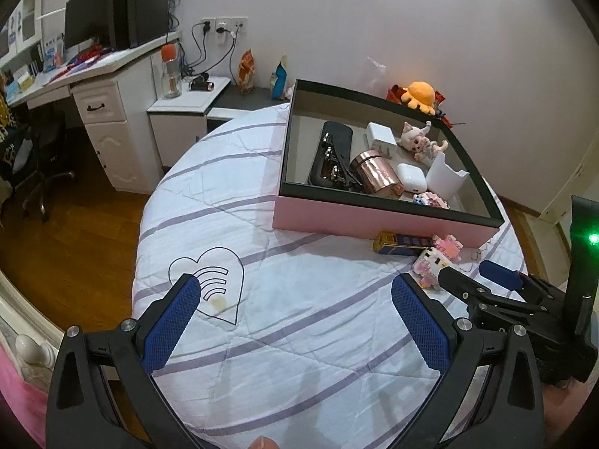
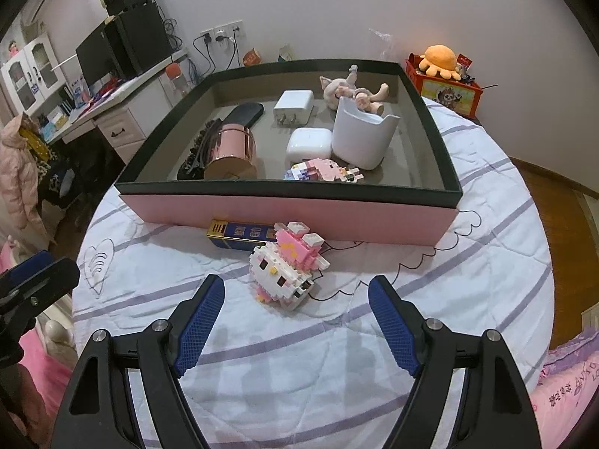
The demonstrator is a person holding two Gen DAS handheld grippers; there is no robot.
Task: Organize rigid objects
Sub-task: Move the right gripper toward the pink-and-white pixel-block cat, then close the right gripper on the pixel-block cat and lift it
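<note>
1. The pink cardboard box (image 2: pixel 288 217) lies beyond my jaws.
2. A blue and gold packet (image 2: pixel 236 235), print unreadable, touches its wall.
3. A knobbly brick cat (image 2: pixel 286 271) sits just ahead of my right gripper (image 2: pixel 295 321), jaws wide, empty.
4. My left gripper (image 1: pixel 295 318) gapes over quilted sheet (image 1: pixel 299 336).

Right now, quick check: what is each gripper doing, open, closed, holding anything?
Left gripper: open, empty, above the quilt.
Right gripper: open, empty, block-built cat figure just ahead, untouched.
</note>
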